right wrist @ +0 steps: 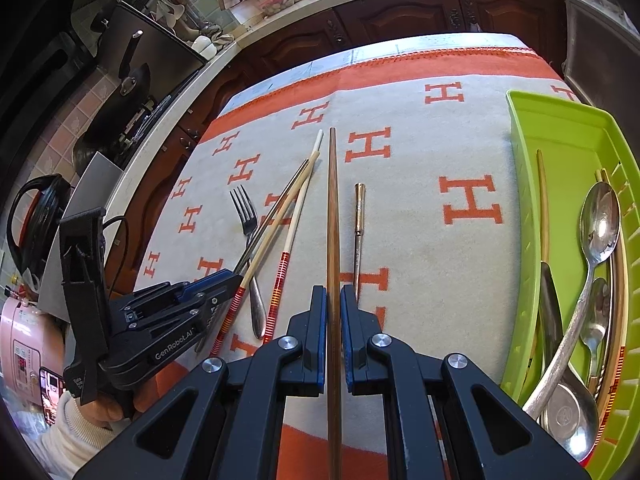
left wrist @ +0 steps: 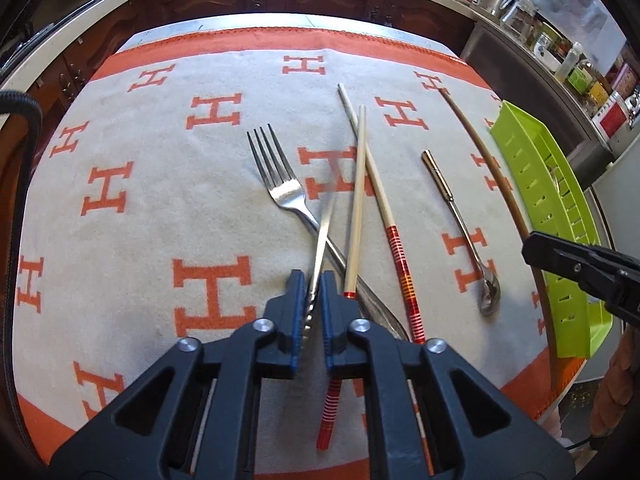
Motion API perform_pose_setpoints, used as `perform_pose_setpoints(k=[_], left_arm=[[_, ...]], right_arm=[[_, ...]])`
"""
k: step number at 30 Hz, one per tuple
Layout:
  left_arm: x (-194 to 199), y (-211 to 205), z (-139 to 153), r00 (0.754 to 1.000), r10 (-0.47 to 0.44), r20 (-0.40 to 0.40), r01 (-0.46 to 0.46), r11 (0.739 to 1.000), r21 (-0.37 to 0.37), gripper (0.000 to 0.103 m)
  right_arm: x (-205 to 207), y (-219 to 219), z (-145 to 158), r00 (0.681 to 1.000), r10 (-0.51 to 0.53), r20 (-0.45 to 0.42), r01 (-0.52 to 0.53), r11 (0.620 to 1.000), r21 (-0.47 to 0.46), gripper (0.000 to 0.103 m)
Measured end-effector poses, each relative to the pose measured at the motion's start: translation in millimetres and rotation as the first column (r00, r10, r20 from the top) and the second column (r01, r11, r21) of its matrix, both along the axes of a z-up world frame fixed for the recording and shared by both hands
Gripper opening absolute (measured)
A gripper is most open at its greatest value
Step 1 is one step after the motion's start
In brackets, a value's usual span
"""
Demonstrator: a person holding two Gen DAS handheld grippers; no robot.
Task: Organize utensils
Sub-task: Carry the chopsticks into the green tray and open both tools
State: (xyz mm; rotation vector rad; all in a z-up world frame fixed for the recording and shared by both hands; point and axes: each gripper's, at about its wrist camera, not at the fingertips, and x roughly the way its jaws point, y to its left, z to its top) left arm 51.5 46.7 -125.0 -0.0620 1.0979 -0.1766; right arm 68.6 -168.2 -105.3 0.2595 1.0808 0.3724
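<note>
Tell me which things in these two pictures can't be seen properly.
- Left view: the metal utensil in the left hand-held gripper is blurred at its tip.
- Left view: the fork handle end hides under that gripper.
- Right view: the green tray is cut off by the edge; spoons overlap inside.

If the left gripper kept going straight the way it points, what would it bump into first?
Probably the fork lying on the cloth just ahead; the left gripper already holds a thin metal utensil crossing the fork's handle. Depth is uncertain.
</note>
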Motion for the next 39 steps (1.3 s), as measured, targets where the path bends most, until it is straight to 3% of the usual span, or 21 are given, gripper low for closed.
perform_pose_setpoints(k=[2,4,10,14,20,25,29,35,39], left_arm=[[1,5,2,0.999,0.036,-0.017,-0.036,0.998,-0.056,0.003],[-1,4,9,0.999,0.05,-0.001,-0.05,0.997,-0.061,0.003],[-11,-18,54,0.996,0.012,0.086,-0.002,0.994,-0.112,0.003],[-3,-63,88,0.991,-0.073,0.115,0.093,0.98,-0.177,0.003],[22,-147,105,0.979,-0.192,0.073,0.204,0.946,-0.253,0.003],[24,-204,90,0.966,-0.259,0.017,0.254,0.931,-0.262,0.003],[22,-235,60,0.957,-0.284,-0.061,0.258,0.928,-0.268,0.003],[19,-249,33,0.943,-0.306,-0.129,0.265,0.928,-0.263,0.003],[12,-248,35,0.939,-0.324,-0.116,0.288,0.924,-0.251,0.003]], right_arm=[[-2,-2,3,1.0,-0.004,0.008,0.003,1.0,0.005,0.006],[-3,-7,7,1.0,-0.012,0.018,0.012,1.0,0.012,0.006],[-8,-41,21,0.997,-0.073,0.017,0.072,0.995,0.072,0.006],[-11,-87,35,0.988,-0.154,0.01,0.152,0.982,0.111,0.006],[-9,-155,46,0.956,-0.293,0.011,0.292,0.954,0.066,0.006],[-8,-184,35,0.941,-0.338,-0.024,0.338,0.941,0.016,0.006],[-9,-194,24,0.94,-0.338,-0.048,0.337,0.941,-0.015,0.006],[-11,-191,-5,0.93,-0.355,-0.1,0.349,0.934,-0.073,0.009],[-16,-196,-14,0.922,-0.37,-0.113,0.365,0.929,-0.064,0.02]])
